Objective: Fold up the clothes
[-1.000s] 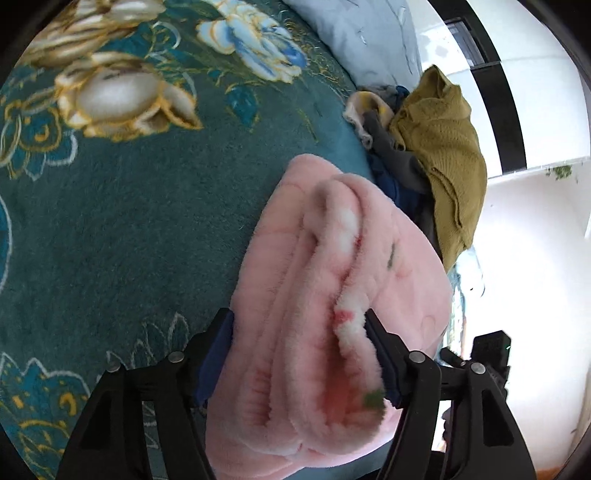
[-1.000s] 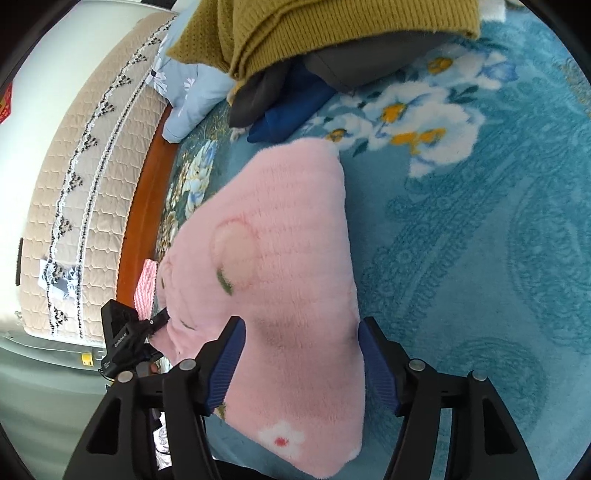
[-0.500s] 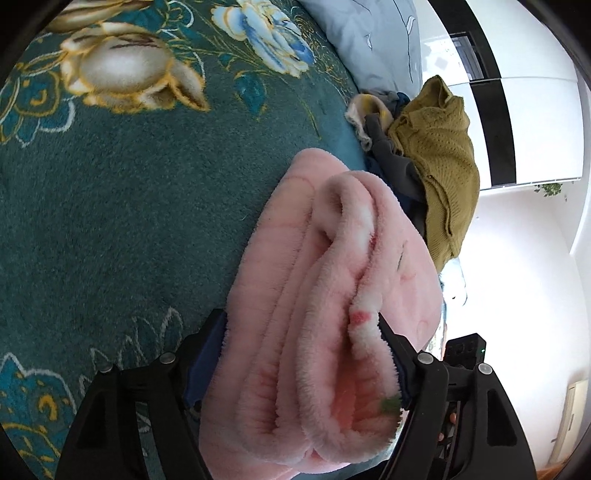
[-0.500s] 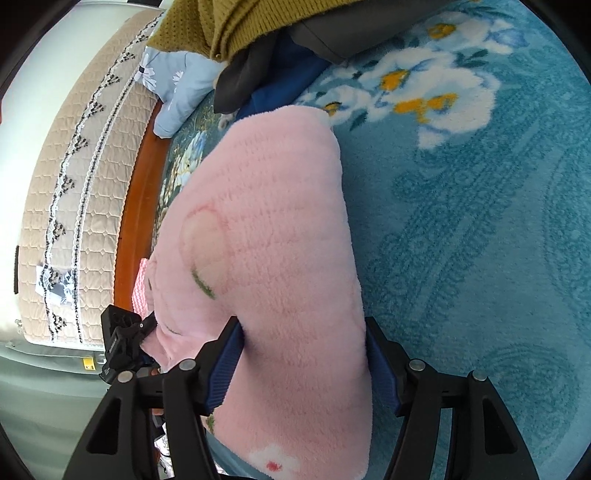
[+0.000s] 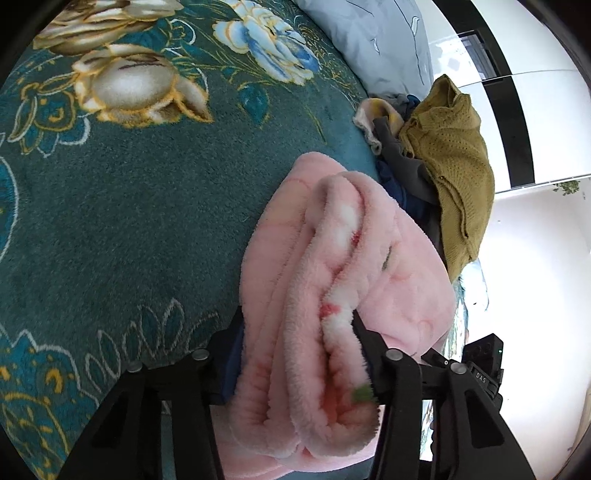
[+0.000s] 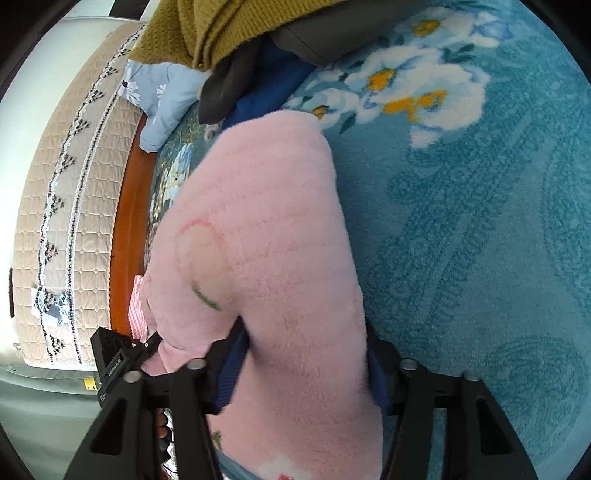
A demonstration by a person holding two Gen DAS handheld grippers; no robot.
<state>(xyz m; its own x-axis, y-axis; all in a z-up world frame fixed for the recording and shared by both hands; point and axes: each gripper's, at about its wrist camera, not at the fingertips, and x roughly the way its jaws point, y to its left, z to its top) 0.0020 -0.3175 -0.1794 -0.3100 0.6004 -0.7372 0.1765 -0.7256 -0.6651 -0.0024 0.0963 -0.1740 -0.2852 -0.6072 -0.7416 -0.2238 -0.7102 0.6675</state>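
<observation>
A folded pink fleece garment (image 5: 332,295) is held above the teal floral bedspread (image 5: 129,229). My left gripper (image 5: 299,354) is shut on one end, where the thick folded layers bulge out between its fingers. In the right wrist view the same pink fleece garment (image 6: 266,240) fills the middle, and my right gripper (image 6: 306,354) is shut on its other end. The left gripper's body (image 6: 118,354) shows at the far side of the garment. A pile of other clothes, topped by a mustard knit sweater (image 5: 458,155), lies just beyond the pink bundle.
The clothes pile includes dark grey and navy pieces (image 6: 255,85) under the mustard sweater (image 6: 221,33). A pale blue pillow (image 5: 373,40) lies at the head. A quilted beige headboard (image 6: 66,206) and wooden bed rail (image 6: 123,221) border the bedspread (image 6: 480,221).
Both grippers have carried the pink bundle a little closer to the clothes pile. The bundle looks more tightly squeezed in both grips.
</observation>
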